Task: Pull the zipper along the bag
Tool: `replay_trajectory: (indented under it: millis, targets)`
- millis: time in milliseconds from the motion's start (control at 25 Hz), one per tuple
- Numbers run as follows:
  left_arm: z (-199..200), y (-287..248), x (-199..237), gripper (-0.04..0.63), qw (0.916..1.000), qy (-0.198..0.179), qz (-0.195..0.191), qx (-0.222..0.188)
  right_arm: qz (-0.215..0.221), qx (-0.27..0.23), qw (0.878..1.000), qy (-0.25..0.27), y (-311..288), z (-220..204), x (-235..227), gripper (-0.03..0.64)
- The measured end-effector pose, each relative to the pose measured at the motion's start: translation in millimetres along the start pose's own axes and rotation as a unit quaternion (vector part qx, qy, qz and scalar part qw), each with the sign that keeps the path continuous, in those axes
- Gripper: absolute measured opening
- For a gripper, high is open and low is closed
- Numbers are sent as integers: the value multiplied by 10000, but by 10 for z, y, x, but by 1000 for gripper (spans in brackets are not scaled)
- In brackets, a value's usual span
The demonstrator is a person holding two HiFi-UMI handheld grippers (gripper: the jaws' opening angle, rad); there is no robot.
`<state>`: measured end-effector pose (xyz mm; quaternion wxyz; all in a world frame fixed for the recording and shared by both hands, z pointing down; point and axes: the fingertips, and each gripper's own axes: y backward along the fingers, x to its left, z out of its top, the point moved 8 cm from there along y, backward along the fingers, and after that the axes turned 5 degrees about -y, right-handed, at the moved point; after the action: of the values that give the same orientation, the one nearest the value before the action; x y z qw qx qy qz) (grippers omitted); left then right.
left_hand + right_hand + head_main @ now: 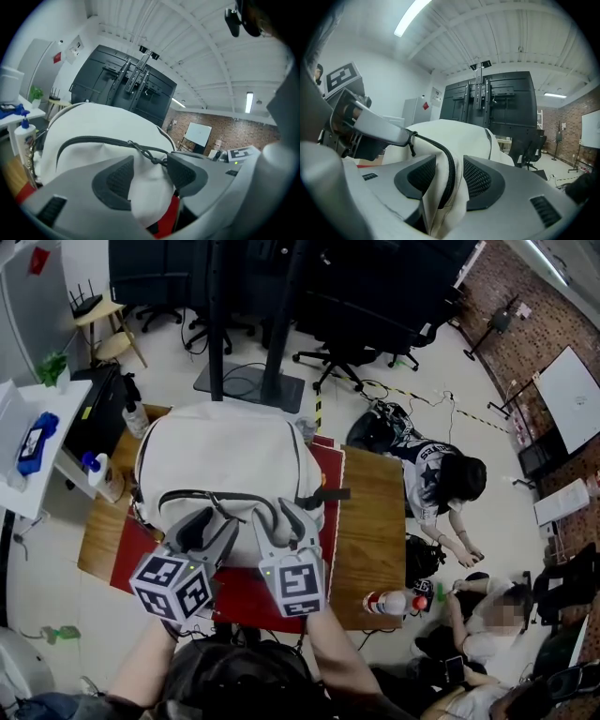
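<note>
Head view: I'm seeing one white bag (225,460) lying on the desk (375,521) over one red mat (248,594), with one bottle (394,602) sitting near the desk's corner.
Left gripper view: the left tongs (151,168) are gaping wide around bag fabric, not pinching it.
Right gripper view: the right tongs (449,164) are standing apart, with one zipper (451,171) running between them.

Backpack (230,451): on a mat (246,596) on the surface (375,521), in front of me.
My left tongs (217,521) and right tongs (279,517): side by side at its near edge, with its fabric between each one's jaws.
Bottle (392,602): lying at the surface's near right edge.
Spray bottle (101,474): left of the backpack.
</note>
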<state>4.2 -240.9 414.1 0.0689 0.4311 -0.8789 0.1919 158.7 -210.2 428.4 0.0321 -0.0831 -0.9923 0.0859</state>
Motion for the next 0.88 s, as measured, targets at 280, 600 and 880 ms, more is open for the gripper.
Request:
replay_trajectory:
  millis: [280, 600, 880]
  targets:
    - [76, -196, 68, 281, 9987, 495, 101, -87, -40, 11, 10000, -15, -25, -9, -5, 192]
    - [7, -241, 212, 54, 9987, -19, 508, -2, -116, 45, 9999, 16, -104, -27, 22, 192]
    - [74, 38, 143, 49, 9920, -1260, 94, -30, -56, 57, 9998, 204, -142, 40, 35, 186]
